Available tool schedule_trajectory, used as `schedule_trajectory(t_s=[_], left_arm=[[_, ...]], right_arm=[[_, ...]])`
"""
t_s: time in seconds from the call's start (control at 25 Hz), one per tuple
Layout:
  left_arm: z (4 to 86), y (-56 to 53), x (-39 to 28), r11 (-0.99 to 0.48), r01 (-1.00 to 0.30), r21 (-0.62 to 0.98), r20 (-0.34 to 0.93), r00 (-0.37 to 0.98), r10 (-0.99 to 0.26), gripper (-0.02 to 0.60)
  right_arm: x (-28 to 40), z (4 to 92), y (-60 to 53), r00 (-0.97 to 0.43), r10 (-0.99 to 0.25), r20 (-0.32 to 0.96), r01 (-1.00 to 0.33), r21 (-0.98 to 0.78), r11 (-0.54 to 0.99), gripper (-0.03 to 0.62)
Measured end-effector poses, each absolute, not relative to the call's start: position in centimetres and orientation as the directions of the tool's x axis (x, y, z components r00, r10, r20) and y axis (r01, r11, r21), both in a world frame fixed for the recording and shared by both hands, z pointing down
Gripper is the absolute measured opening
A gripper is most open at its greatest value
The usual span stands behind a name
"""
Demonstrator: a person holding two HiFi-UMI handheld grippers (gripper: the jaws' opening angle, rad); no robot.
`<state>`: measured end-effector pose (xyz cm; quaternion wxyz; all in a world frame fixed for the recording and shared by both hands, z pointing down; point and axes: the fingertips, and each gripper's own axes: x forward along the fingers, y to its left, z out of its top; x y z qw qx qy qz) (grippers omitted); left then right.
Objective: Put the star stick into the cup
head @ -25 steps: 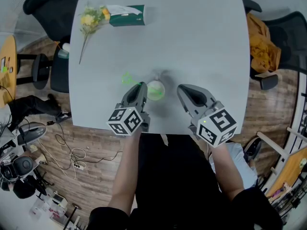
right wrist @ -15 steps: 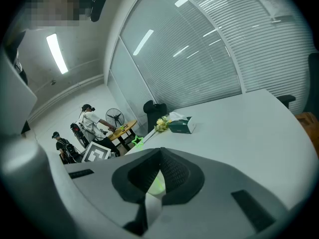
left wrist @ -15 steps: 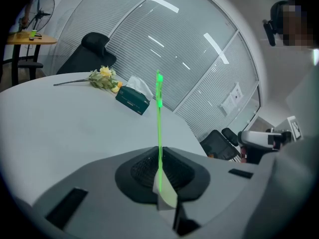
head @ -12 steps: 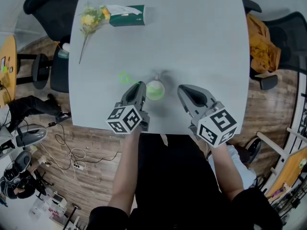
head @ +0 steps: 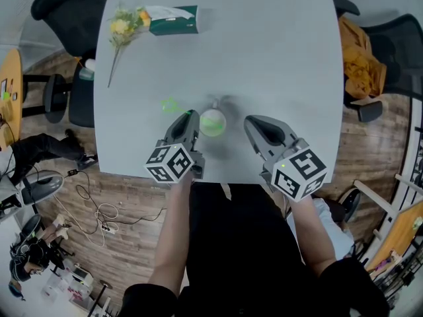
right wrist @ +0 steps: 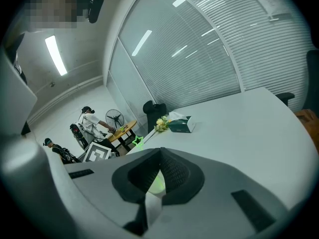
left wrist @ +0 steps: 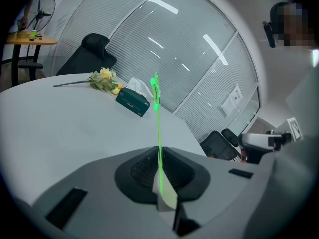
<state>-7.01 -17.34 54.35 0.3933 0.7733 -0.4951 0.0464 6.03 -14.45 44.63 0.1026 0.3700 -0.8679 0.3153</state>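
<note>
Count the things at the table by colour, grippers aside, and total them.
Green: 3 (translucent green star stick, pale green cup, dark green tissue box)
Yellow: 1 (yellow flower sprig)
Total: 4

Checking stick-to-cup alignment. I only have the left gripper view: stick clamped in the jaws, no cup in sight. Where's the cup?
Observer: In the head view the cup stands on the table just right of the left gripper, between the two grippers.
Operator: Star over it?
Observer: No. From above, the star stick has its star out to the left of the cup, clear of the rim.
Operator: Right gripper on the cup?
Observer: No. The right gripper is to the right of the cup with bare table between them, and its own view shows the jaws together with nothing clamped.
</note>
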Motion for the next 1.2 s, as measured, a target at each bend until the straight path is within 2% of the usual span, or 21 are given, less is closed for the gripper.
schedule_trajectory(t_s=[0.36, 0.84, 1.2], left_arm=[[54.3, -17.0, -7.6, -0.188, -0.812, 0.553, 0.472, 0.491, -0.732, 0.041], [53.5, -15.6, -8.3, -0.169, -0.835, 0.523, 0.486, 0.455, -0.746, 0.043], [51.6, -13.5, -7.6, -0.219, -0.853, 0.473, 0.484, 0.459, -0.745, 0.057]], right_arm=[[6.0, 44.2, -14.2, -0.704, -0.581, 0.408, -0.707, -0.470, 0.528, 0.009], [6.0, 43.0, -13.4, -0.717, -0.590, 0.371, -0.694, -0.460, 0.554, 0.009], [5.9, 42.8, -12.4, -0.731, -0.581, 0.358, -0.679, -0.468, 0.566, 0.009]])
